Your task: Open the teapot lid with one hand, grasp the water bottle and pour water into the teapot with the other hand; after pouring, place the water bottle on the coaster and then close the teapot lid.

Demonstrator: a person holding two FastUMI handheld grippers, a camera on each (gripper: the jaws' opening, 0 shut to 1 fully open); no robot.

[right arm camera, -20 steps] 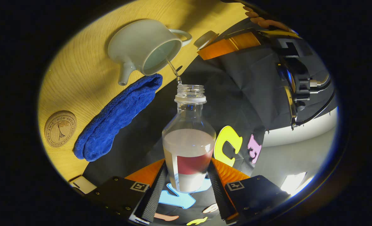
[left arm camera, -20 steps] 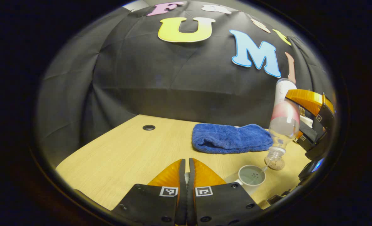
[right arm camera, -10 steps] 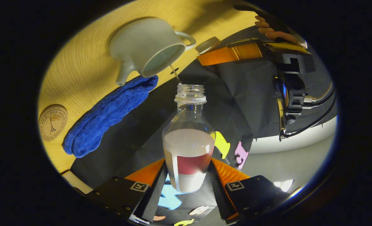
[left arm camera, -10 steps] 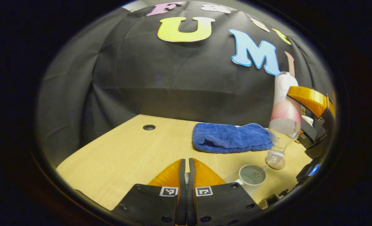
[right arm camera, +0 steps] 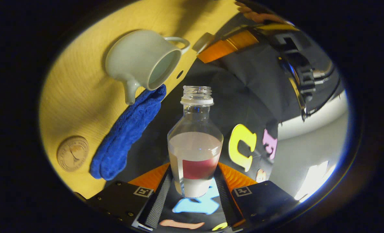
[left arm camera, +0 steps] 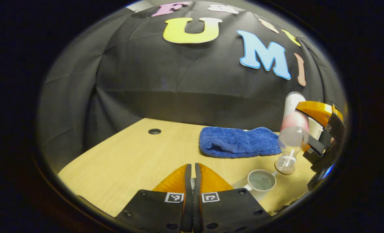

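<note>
Gripping the clear plastic water bottle [right arm camera: 195,152] between its jaws, the right gripper [right arm camera: 194,191] tilts it above the lidless white ceramic teapot [right arm camera: 143,60]. The left gripper [left arm camera: 192,181] has its jaws closed on something I cannot make out.

recording booth: black cloth wall [left arm camera: 185,84], wooden desk [left arm camera: 140,161].

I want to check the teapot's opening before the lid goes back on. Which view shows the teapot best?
The right gripper view: the teapot shows whole, with spout, handle and open mouth. In the left gripper view the teapot is small, partly behind the left gripper.
</note>
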